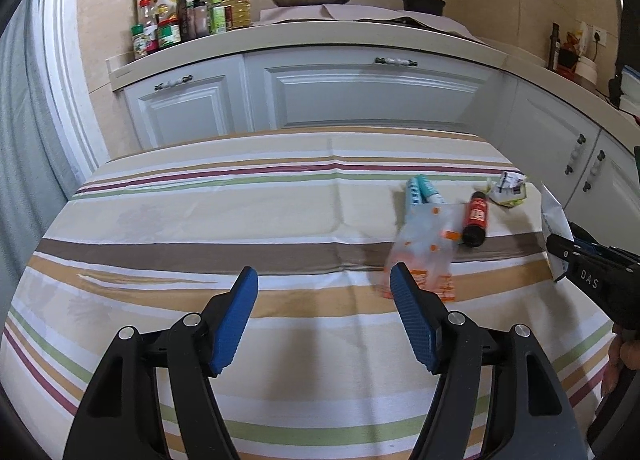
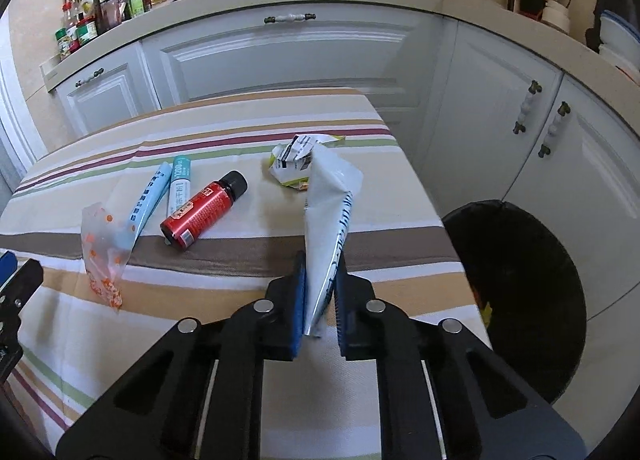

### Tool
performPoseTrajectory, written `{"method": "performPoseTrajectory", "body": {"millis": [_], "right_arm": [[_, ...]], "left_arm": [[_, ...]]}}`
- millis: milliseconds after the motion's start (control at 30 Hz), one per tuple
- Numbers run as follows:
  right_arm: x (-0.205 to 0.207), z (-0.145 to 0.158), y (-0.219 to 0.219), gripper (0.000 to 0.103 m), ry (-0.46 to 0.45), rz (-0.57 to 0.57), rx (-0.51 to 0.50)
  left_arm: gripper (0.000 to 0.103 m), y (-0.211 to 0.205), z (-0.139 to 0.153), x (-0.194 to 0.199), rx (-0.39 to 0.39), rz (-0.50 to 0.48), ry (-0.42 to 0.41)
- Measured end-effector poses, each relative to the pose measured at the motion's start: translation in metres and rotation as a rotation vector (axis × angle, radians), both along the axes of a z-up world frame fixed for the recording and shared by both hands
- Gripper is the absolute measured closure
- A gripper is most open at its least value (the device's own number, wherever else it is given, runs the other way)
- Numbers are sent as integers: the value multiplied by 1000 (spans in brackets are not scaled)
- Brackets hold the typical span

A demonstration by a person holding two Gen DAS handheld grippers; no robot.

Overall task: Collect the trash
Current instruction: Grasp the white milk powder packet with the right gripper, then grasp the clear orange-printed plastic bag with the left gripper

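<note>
My right gripper (image 2: 320, 280) was clamped on a white wrapper (image 2: 326, 212), its blue pads pressed against the crumpled lower end, the wrapper standing upright above the striped tablecloth (image 2: 224, 260). My left gripper (image 1: 324, 284) stood wide apart with nothing between its pads, just short of a clear orange-spotted bag (image 1: 424, 252). Beyond lay two pale blue tubes (image 2: 160, 192), a red bottle (image 2: 200, 212) on its side and a crumpled carton (image 2: 294, 160). A black bin (image 2: 524, 280) stood beside the table's right edge.
</note>
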State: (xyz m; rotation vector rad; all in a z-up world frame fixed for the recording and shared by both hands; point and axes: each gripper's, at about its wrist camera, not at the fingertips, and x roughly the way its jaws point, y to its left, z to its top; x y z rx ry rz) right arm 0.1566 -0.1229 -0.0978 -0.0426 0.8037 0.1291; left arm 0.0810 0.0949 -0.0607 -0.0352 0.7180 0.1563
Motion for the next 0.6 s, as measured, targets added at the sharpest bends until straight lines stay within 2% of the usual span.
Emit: {"method": "performPoseTrajectory", "body": {"millis": [233, 533, 567, 600], "right_arm": [[-15, 8, -22, 93, -46, 0, 14], [-22, 16, -56, 93, -77, -23, 47], [-23, 15, -58, 93, -76, -23, 50], [-22, 14, -60, 93, -74, -23, 54]], "left_arm": [[34, -22, 0, 9, 1, -40, 5], [32, -49, -10, 34, 39, -74, 38], [33, -49, -11, 35, 39, -72, 43], [40, -49, -13, 37, 39, -69, 48]]}}
